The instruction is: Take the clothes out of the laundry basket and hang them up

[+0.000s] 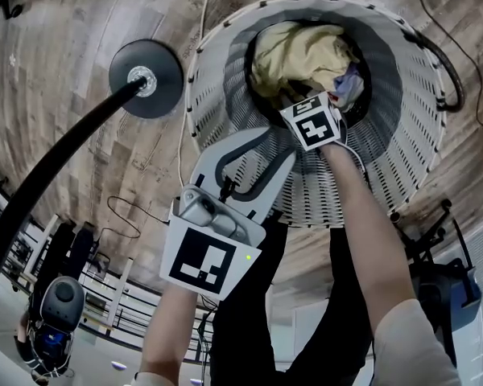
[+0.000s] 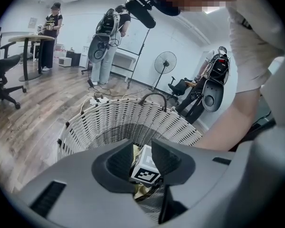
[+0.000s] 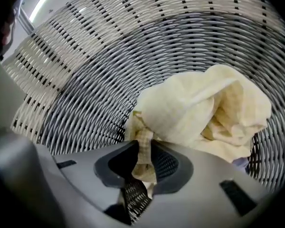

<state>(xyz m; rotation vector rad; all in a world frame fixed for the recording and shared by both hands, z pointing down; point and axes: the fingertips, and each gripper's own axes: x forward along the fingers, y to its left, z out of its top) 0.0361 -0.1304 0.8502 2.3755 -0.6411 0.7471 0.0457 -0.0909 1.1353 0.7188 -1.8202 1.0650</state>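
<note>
With jaws spread and nothing between them, the left hand-held gripper [image 1: 262, 155] [image 2: 140, 148] hangs over the near wall of the white woven laundry basket [image 1: 419, 79] [image 2: 118, 122] [image 3: 85, 80], pointing towards its mouth. Further left on the floor stands a black pole stand [image 1: 145, 79] on a round base. Inside the basket lies a pale yellow garment [image 1: 302, 55] [image 3: 199, 103], bunched against the far wall, with a bluish piece of cloth [image 1: 350, 83] [image 3: 240, 163] just beside it at the right. The right hand-held gripper [image 1: 314, 121] [image 3: 143, 153] reaches down into the basket, and its jaws pinch a narrow fold of the yellow garment.

Step in hand, as judged: taking hold of the first item, with nothing yet lifted out. The next move calls for raising the garment clear of the rim without the fold slipping; the free left jaws could take a second hold.

Count: two hand-held grippers, one basket, one yellow garment, one bluish piece partly showing, one stand. No hanger is in view.
</note>
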